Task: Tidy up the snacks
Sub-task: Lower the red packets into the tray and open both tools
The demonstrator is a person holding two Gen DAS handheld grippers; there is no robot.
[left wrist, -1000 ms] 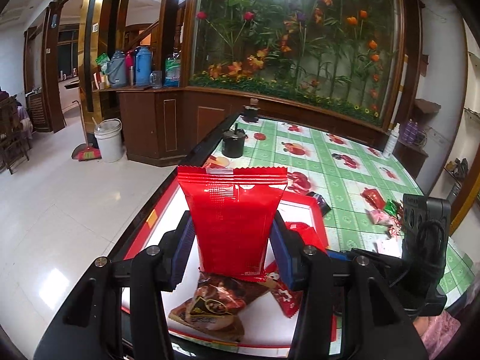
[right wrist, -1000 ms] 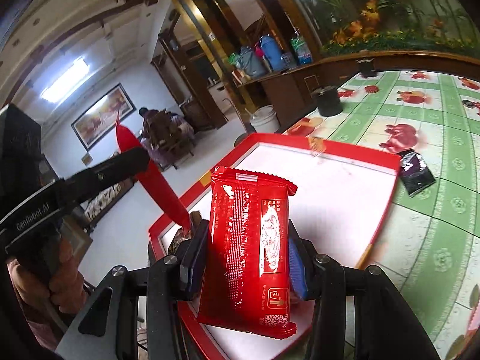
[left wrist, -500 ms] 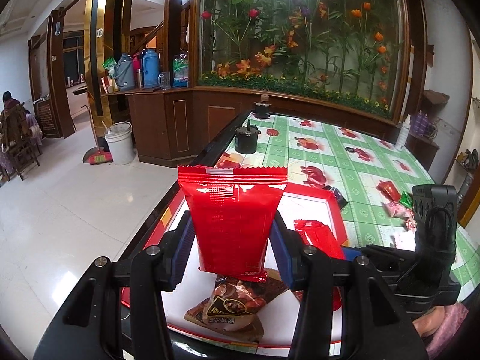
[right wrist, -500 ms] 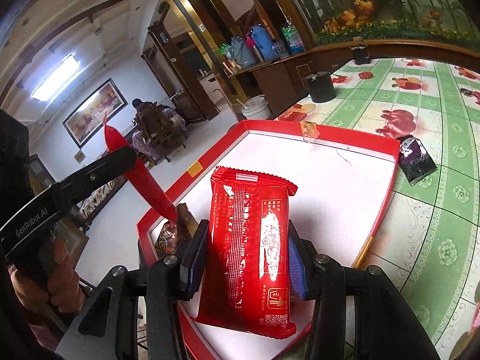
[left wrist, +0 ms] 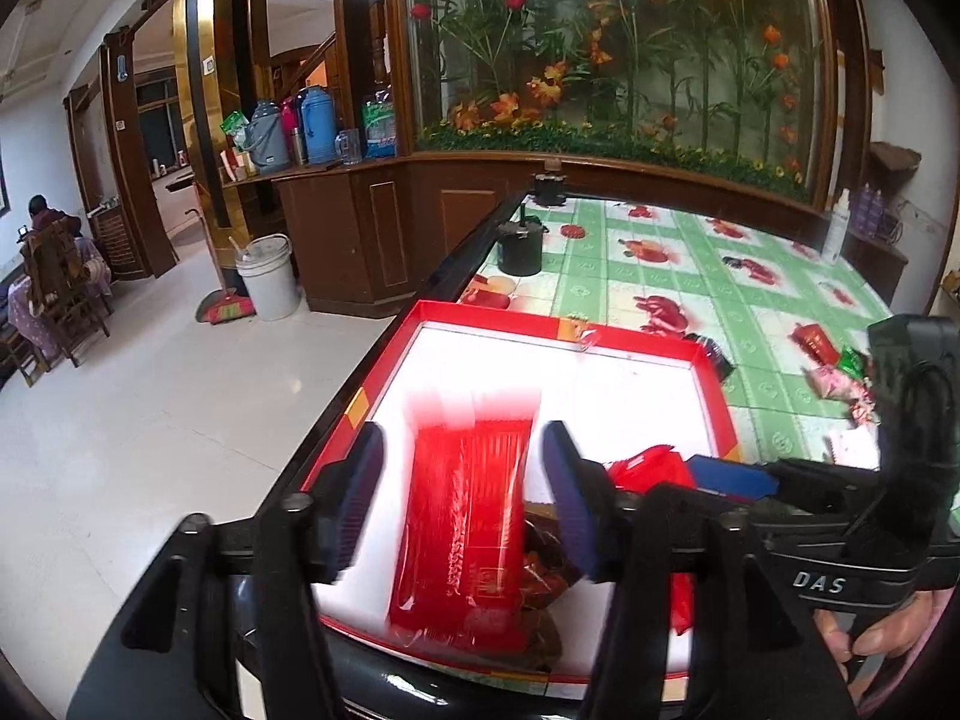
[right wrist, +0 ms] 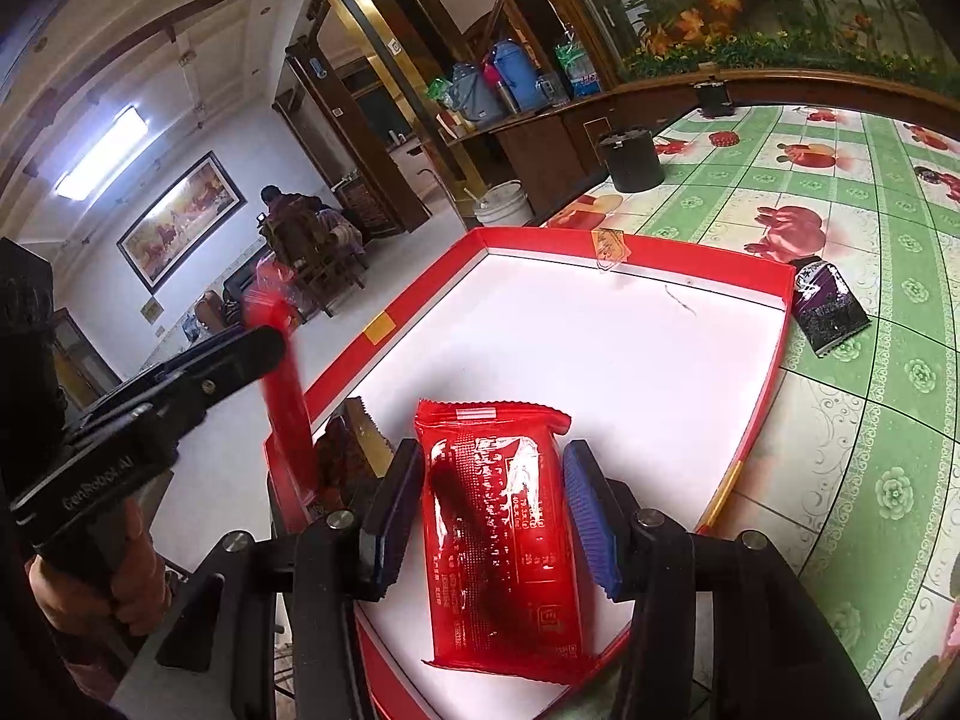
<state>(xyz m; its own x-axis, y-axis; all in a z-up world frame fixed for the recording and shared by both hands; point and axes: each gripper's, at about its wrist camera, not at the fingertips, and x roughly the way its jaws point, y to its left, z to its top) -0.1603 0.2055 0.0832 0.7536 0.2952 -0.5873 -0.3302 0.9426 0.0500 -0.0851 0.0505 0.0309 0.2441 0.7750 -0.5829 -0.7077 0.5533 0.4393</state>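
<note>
A red-rimmed white tray (left wrist: 558,330) (right wrist: 540,237) lies at the table's near left corner. My left gripper (left wrist: 462,492) is open; a blurred red snack packet (left wrist: 468,528) falls between its fingers onto a brown packet (left wrist: 540,564) in the tray. My right gripper (right wrist: 492,516) is open too; its red packet (right wrist: 498,540) lies in the tray's near corner between the spread fingers. In the right wrist view the left gripper's packet (right wrist: 288,396) shows as a red blur. The right gripper shows in the left wrist view (left wrist: 732,474).
A dark packet (right wrist: 825,306) lies on the green tablecloth beside the tray. Several small snacks (left wrist: 834,366) lie further right. Two black pots (left wrist: 519,246) stand near the table's far left edge. The floor drops off left of the tray.
Both grippers have opened. The left packet has dropped from its upright hold toward the tray. The right packet has slid down and lies in the tray.
</note>
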